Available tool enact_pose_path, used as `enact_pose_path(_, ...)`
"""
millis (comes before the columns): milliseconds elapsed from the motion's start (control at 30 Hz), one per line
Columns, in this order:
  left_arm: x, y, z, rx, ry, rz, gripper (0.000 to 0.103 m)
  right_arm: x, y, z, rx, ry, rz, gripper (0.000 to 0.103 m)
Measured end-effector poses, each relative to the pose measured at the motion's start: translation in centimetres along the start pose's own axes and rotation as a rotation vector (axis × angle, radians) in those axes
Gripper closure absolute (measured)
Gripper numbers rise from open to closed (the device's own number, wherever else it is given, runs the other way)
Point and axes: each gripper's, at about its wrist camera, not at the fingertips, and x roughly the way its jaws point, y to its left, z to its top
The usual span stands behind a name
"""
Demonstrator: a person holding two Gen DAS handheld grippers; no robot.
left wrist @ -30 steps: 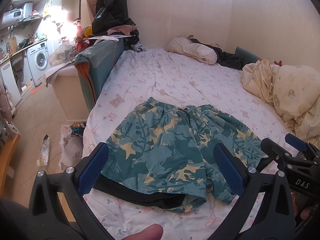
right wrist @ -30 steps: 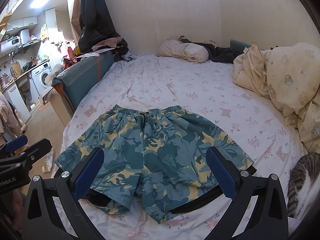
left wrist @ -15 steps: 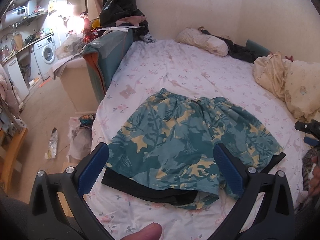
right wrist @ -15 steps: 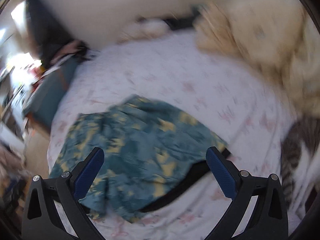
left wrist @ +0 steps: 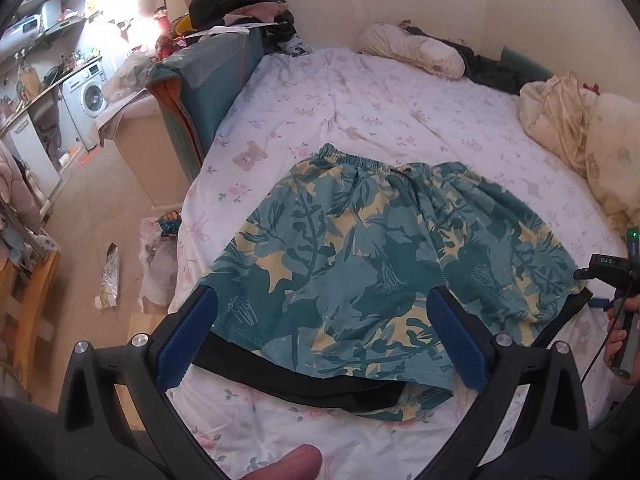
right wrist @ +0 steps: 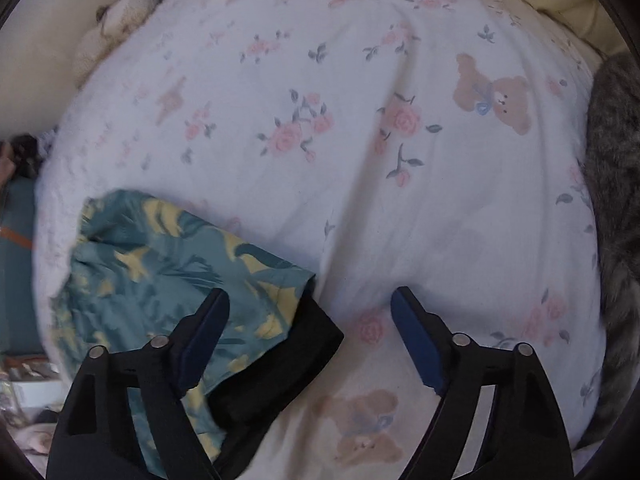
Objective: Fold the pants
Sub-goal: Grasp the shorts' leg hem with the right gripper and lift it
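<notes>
Teal shorts with a yellow leaf print (left wrist: 372,256) lie flat on the bed, waistband far, black lining showing at the hems. My left gripper (left wrist: 320,336) is open and empty, above the near hem on the left leg side. My right gripper (right wrist: 308,340) is open and empty, low over the shorts' right hem corner (right wrist: 224,280), where the black lining (right wrist: 288,360) sticks out. The right gripper also shows at the right edge of the left wrist view (left wrist: 612,272).
The white floral sheet (left wrist: 360,100) covers the bed. A grey tabby cat (right wrist: 616,200) lies at the right. Cream bedding (left wrist: 580,128) is piled at the far right, a pillow (left wrist: 412,48) at the back. A teal sofa (left wrist: 204,80) and floor clutter stand left of the bed.
My right gripper has swung right and down toward the shorts' right hem corner. My left gripper has shifted slightly; both stay open.
</notes>
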Motion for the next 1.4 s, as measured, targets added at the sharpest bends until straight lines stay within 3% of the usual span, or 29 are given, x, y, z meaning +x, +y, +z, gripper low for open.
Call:
enact_pose_path(33,0.2,0.0,0.1,0.000,0.006,-0.001,0.000,0.0,0.4,0.1,-0.019,-0.008,-0.001,0.036)
enact_pose_path(100,0.7,-0.1,0.2,-0.004,0.026,-0.012,0.000,-0.1,1.0,0.1,-0.054,-0.010,0.030,0.073)
enact_pose_path(133,0.9,-0.1,0.2,-0.005,0.036,-0.019,0.000,-0.2,1.5,0.1,-0.079,-0.015,0.029,0.075)
enact_pose_path(200,1.5,-0.2,0.4,-0.003,0.065,-0.055,0.000,-0.6,2.6,-0.2,-0.131,-0.021,0.073,0.094)
enact_pose_path(300,2.1,-0.4,1.0,-0.011,0.126,-0.104,0.000,-2.3,5.0,-1.0,-0.233,-0.080,0.129,0.097)
enact_pose_path(400,1.5,0.0,2.2,-0.014,0.130,-0.135,0.000,-5.2,7.0,-2.3,-0.328,-0.166,0.225,0.098)
enact_pose_path(500,1.0,0.3,4.1,0.011,0.124,-0.127,0.001,-7.7,9.4,-3.9,-0.426,-0.216,0.387,0.099)
enact_pose_path(567,1.2,0.4,5.7,0.020,0.133,-0.126,0.001,-9.0,11.4,-5.6,-0.521,-0.204,0.506,0.099)
enact_pose_path(633,1.8,0.6,7.3,0.019,0.142,-0.120,0.001,-9.2,13.1,-7.9,-0.622,-0.132,0.575,0.099)
enact_pose_path(700,2.8,0.4,9.2,0.007,0.170,-0.120,0.001,-7.9,14.7,-11.1,-0.724,-0.009,0.566,0.100)
enact_pose_path(800,4.4,-1.1,11.1,0.004,0.230,-0.181,0.001,-5.4,15.2,-14.7,-0.784,0.147,0.554,0.100)
enact_pose_path(900,6.3,-4.0,12.3,0.024,0.241,-0.212,0.001,-4.0,14.8,-16.2,-0.812,0.241,0.542,0.100)
enact_pose_path(1000,10.0,-8.7,13.0,0.063,0.322,-0.252,0.002,-3.1,14.0,-16.0,-0.780,0.269,0.521,0.100)
enact_pose_path(1133,14.9,-15.4,13.5,0.134,0.431,-0.295,0.015,-1.4,14.2,-15.3,-0.743,0.292,0.491,0.100)
enact_pose_path(1400,24.0,-26.2,14.2,0.282,0.550,-0.283,0.034,0.2,13.5,-14.9,-0.722,0.317,0.468,0.100)
